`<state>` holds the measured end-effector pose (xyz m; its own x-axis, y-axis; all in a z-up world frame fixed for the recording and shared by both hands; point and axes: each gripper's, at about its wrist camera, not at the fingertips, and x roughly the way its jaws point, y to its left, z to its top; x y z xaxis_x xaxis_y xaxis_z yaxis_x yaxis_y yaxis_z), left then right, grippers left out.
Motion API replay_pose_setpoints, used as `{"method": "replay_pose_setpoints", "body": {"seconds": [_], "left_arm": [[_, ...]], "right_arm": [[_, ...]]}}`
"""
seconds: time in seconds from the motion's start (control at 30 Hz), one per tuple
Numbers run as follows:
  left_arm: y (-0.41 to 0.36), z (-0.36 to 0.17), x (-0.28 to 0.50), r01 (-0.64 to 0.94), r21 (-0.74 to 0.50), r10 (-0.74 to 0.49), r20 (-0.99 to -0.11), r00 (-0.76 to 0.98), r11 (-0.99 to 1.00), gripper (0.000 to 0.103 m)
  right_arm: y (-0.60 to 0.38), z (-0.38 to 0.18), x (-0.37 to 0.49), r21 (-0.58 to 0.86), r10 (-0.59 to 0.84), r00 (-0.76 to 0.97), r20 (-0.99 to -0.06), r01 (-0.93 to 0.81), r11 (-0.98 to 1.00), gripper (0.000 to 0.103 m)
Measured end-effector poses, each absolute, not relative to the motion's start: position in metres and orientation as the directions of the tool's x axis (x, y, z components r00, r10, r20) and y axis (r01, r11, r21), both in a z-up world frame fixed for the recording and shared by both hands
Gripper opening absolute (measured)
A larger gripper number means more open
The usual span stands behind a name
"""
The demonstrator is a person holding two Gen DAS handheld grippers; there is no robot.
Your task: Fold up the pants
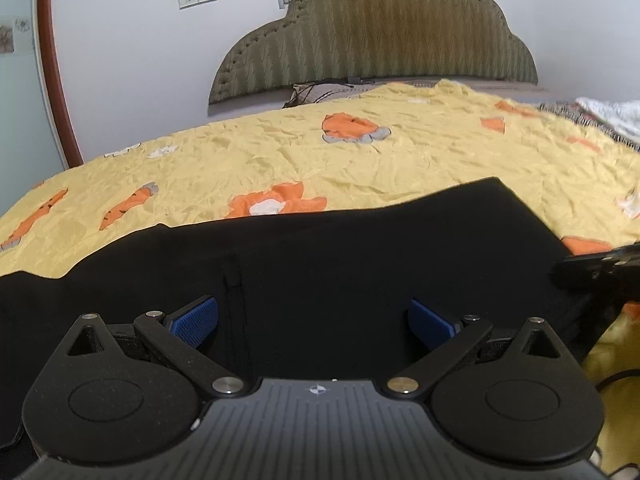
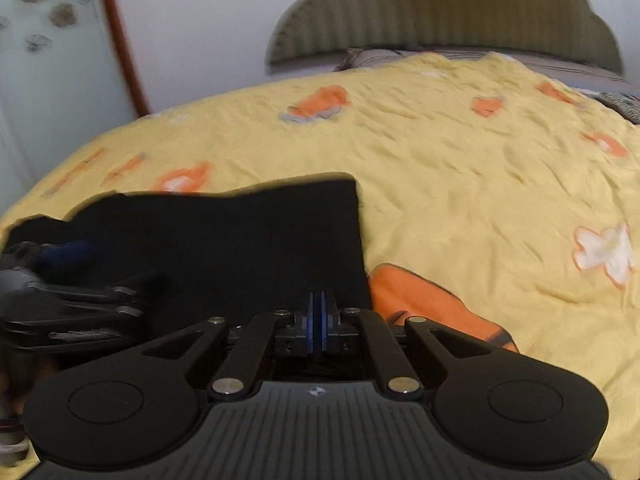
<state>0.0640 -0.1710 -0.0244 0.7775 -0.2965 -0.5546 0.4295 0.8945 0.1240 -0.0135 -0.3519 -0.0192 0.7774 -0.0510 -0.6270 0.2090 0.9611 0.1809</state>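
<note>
Black pants [image 1: 320,264] lie flat on a bed w/ a yellow quilt [image 1: 280,152] printed w/ orange carrots; far edge uneven, one vertical seam visible. Left gripper [image 1: 313,322] hovers over the fabric, jaws wide open, blue pads [image 1: 196,320] apart. Right wrist view, blurred, shows what the left doesn't: right gripper [image 2: 317,322] w/ jaws closed at the pants' [image 2: 224,240] right edge, though whether fabric is pinched can't be told. An olive headboard [image 1: 372,36] stands behind the bed.
</note>
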Motion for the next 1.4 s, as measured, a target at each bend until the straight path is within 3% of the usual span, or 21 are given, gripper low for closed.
{"method": "replay_pose_setpoints", "body": {"seconds": [0.03, 0.13, 0.23, 0.33, 0.37, 0.4, 0.43, 0.47, 0.5, 0.57, 0.63, 0.7, 0.8, 0.97, 1.2, 1.33, 1.4], "left_arm": [[-0.167, -0.021, 0.062, 0.422, 0.113, -0.300, -0.542, 0.785, 0.899, 0.101], [-0.156, -0.008, 0.059, 0.355, 0.077, -0.275, -0.490, 0.827, 0.932, 0.102], [-0.146, 0.004, 0.065, 0.354, 0.033, -0.290, -0.505, 0.813, 0.934, 0.102], [-0.136, 0.012, 0.067, 0.334, 0.049, -0.264, -0.511, 0.818, 0.941, 0.102], [-0.130, 0.014, 0.067, 0.311, 0.051, -0.245, -0.501, 0.830, 0.949, 0.102], [-0.125, 0.015, 0.067, 0.298, 0.051, -0.234, -0.497, 0.836, 0.953, 0.102], [-0.120, 0.016, 0.068, 0.287, 0.052, -0.224, -0.497, 0.838, 0.957, 0.102], [-0.115, 0.016, 0.069, 0.277, 0.056, -0.212, -0.506, 0.836, 0.959, 0.102], [-0.111, 0.017, 0.072, 0.270, 0.061, -0.201, -0.517, 0.832, 0.961, 0.102], [-0.104, 0.017, 0.074, 0.249, 0.084, -0.168, -0.531, 0.831, 0.965, 0.102], [-0.100, 0.016, 0.076, 0.224, 0.118, -0.129, -0.530, 0.838, 0.967, 0.103], [-0.093, 0.016, 0.076, 0.200, 0.149, -0.094, -0.526, 0.846, 0.968, 0.103], [-0.079, 0.018, 0.079, 0.180, 0.133, -0.082, -0.535, 0.841, 0.974, 0.103], [-0.060, 0.012, 0.090, 0.117, 0.091, -0.044, -0.573, 0.819, 0.989, 0.103], [-0.036, 0.015, 0.093, 0.101, -0.014, -0.090, -0.578, 0.811, 0.995, 0.103], [-0.030, 0.018, 0.096, 0.085, 0.011, -0.063, -0.576, 0.815, 0.996, 0.103], [-0.024, 0.020, 0.097, 0.071, 0.031, -0.041, -0.572, 0.820, 0.997, 0.103]], "right_arm": [[-0.351, -0.015, -0.015, 0.186, -0.074, 0.776, -0.626, 0.241, 0.953, 0.014], [-0.348, 0.009, -0.012, 0.129, -0.220, 0.763, -0.608, 0.368, 0.921, 0.103], [-0.343, 0.041, -0.018, 0.171, -0.266, 0.846, -0.463, 0.380, 0.909, 0.103], [-0.356, 0.035, -0.044, 0.483, 0.032, 0.978, -0.205, 0.073, 0.872, 0.103], [-0.361, 0.024, -0.036, 0.587, 0.178, 0.953, -0.246, 0.000, 0.809, 0.103], [-0.359, 0.015, -0.023, 0.609, 0.265, 0.899, -0.349, 0.002, 0.793, 0.103], [-0.349, 0.008, -0.014, 0.531, 0.237, 0.855, -0.461, 0.051, 0.846, 0.103], [-0.336, 0.007, -0.009, 0.383, 0.110, 0.830, -0.546, 0.131, 0.914, 0.103], [-0.324, 0.009, -0.006, 0.225, -0.034, 0.818, -0.574, 0.198, 0.954, 0.103], [-0.313, 0.024, -0.002, 0.055, -0.203, 0.831, -0.518, 0.269, 0.962, 0.103], [-0.321, 0.038, 0.001, 0.066, -0.239, 0.856, -0.458, 0.301, 0.951, 0.103], [-0.339, 0.035, 0.015, 0.135, -0.217, 0.849, -0.482, 0.317, 0.939, 0.103], [-0.366, 0.007, 0.051, 0.212, -0.125, 0.791, -0.599, 0.308, 0.928, 0.103], [-0.375, -0.031, 0.072, 0.216, -0.116, 0.704, -0.701, 0.365, 0.906, 0.103], [-0.359, -0.028, 0.075, 0.105, -0.184, 0.669, -0.720, 0.367, 0.924, 0.103], [-0.354, -0.019, 0.074, 0.060, -0.223, 0.645, -0.731, 0.387, 0.920, 0.103], [-0.340, -0.003, 0.064, 0.018, -0.285, 0.681, -0.675, 0.401, 0.916, 0.103]]}}
